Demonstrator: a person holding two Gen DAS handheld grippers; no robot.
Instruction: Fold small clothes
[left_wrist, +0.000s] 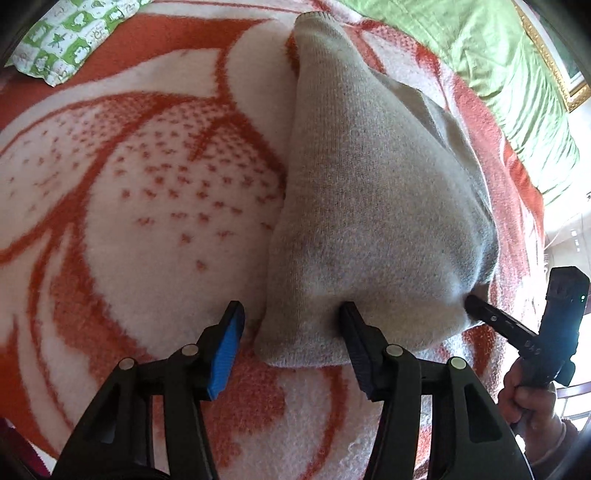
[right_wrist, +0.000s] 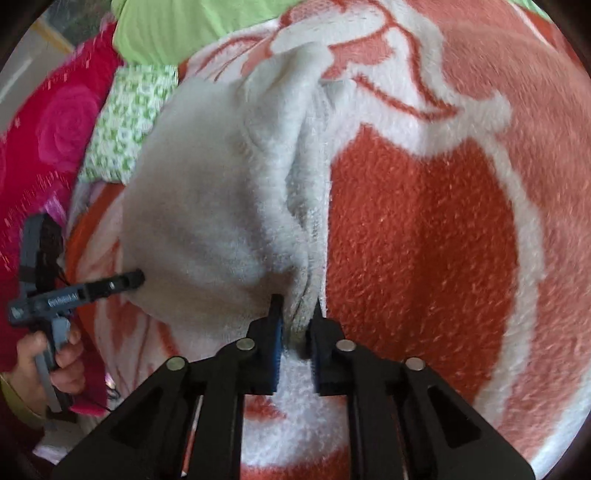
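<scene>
A small grey knit garment (left_wrist: 373, 192) lies on an orange-and-white blanket (left_wrist: 147, 184), folded over on itself. My left gripper (left_wrist: 291, 317) is open, its jaws wide apart at the garment's near left corner, the right finger (left_wrist: 354, 332) against the cloth. My right gripper (right_wrist: 297, 314) is shut on the bunched edge of the garment (right_wrist: 229, 206). It shows in the left wrist view (left_wrist: 476, 306) at the garment's near right corner. The left gripper shows in the right wrist view (right_wrist: 136, 278) touching the garment's left edge.
A green-and-white patterned cloth (left_wrist: 66, 37) lies at the far left. A green sheet (left_wrist: 498, 74) runs along the blanket's far right, with a gilt frame (left_wrist: 554, 66) behind. A pink rose-patterned blanket (right_wrist: 44, 155) lies to the left in the right wrist view.
</scene>
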